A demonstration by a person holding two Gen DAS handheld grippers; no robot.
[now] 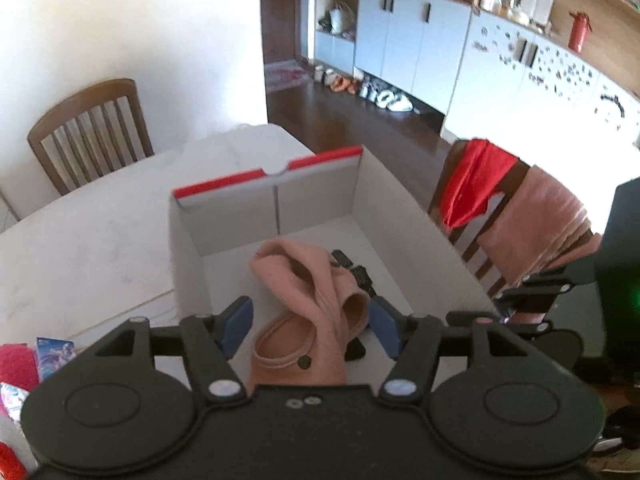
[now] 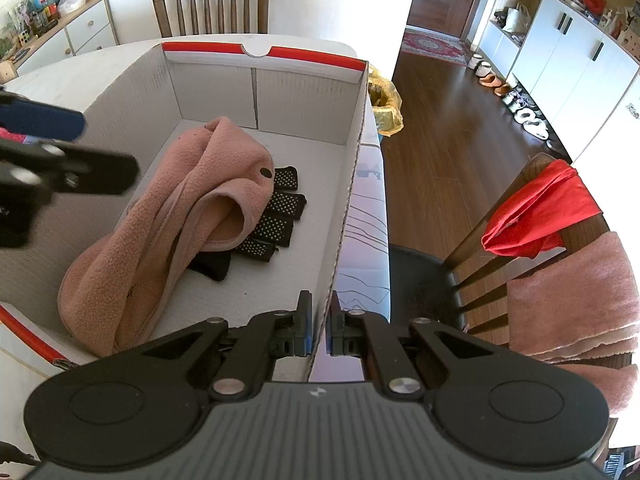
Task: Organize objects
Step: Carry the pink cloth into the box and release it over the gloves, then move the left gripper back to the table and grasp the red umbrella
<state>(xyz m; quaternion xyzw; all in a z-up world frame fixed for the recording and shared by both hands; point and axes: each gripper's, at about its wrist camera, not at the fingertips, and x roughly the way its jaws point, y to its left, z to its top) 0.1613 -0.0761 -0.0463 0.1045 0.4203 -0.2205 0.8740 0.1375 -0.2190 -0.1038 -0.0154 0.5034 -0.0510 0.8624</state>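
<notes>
Releasing step: pink fleece garment (image 1: 304, 300) lies inside white cardboard box (image 2: 280, 92) over black dotted gloves (image 2: 280, 208). Left jaws wide, empty; right jaws pinching box's side wall. Next: fetch another item.

My white table (image 1: 80, 240) w/ open cardboard box (image 2: 280, 92) on it. Colourful packets (image 1: 54, 350) at its near-left edge.

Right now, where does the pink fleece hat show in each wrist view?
Left wrist view: pink fleece hat sits low centre, inside the cardboard box, between the open left claw fingers.
Right wrist view: the hat lies left of centre on the box floor.
Shared landmark: the box's red far rim.
</notes>
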